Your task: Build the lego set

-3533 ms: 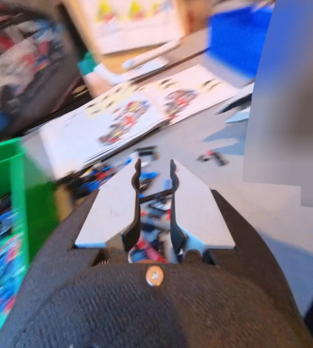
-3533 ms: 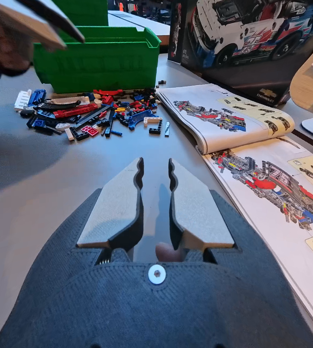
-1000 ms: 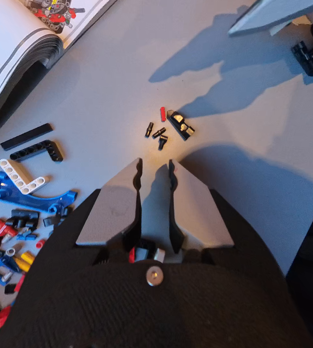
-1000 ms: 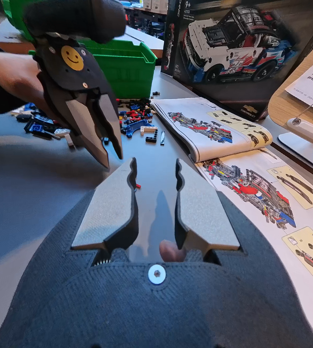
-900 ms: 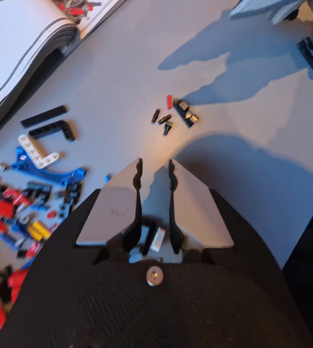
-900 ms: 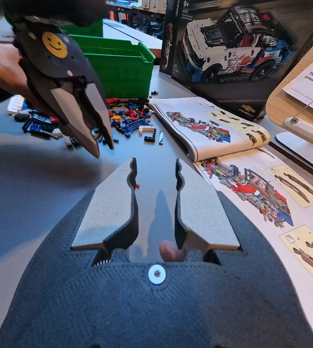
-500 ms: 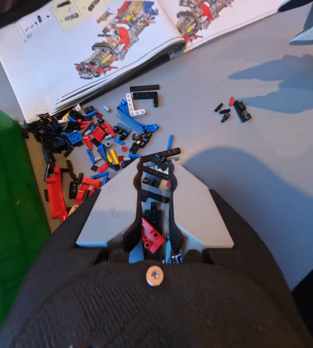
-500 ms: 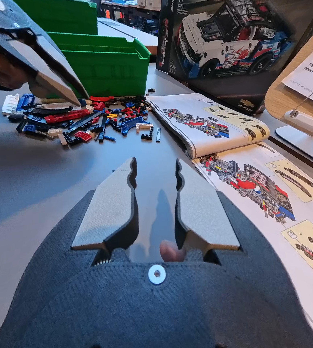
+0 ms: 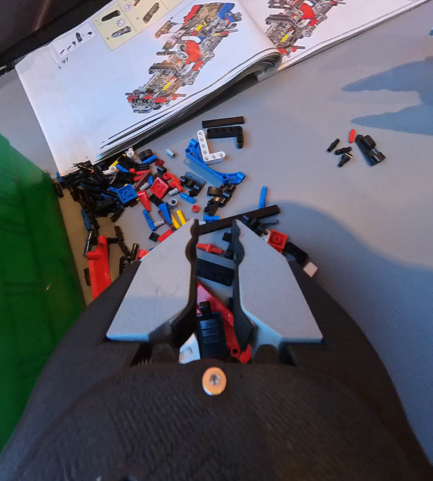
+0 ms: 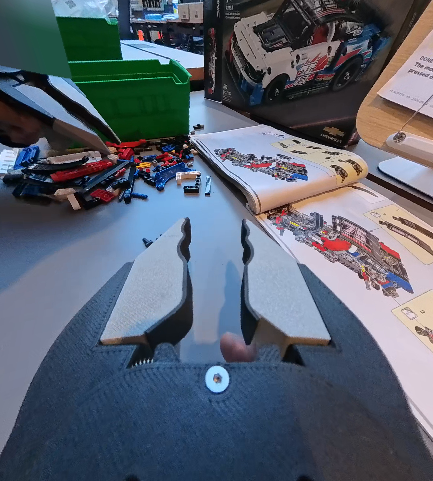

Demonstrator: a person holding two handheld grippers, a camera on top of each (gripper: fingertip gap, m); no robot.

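Observation:
A pile of loose lego pieces [image 9: 158,192] in black, blue, red and white lies on the grey table beside the green bin [image 9: 15,260]. My left gripper [image 9: 214,229] is open and empty, hovering low over the pile's near end, with a long black beam [image 9: 238,217] just past its tips. A small group of black pins and one red pin [image 9: 353,151] lies apart to the right. My right gripper [image 10: 215,231] is open and empty above bare table. The right wrist view shows the pile [image 10: 93,174] and the left gripper [image 10: 85,132] pointing down at it.
The open instruction booklet [image 9: 158,65] lies behind the pile and to my right gripper's right [image 10: 314,208]. The green bin [image 10: 132,104] and the set's box [image 10: 301,65] stand at the back. A wooden board with a paper [image 10: 405,91] is far right. The grippers' ends are close to 25 centimetres from one another. Measured from the fingertips, the red pin [image 9: 353,151] is 9 centimetres or so from the right gripper and 15 centimetres from the left.
My left gripper has swung away from the small group of pins, back over the main pile, and come lower. My right gripper has barely moved and stays open.

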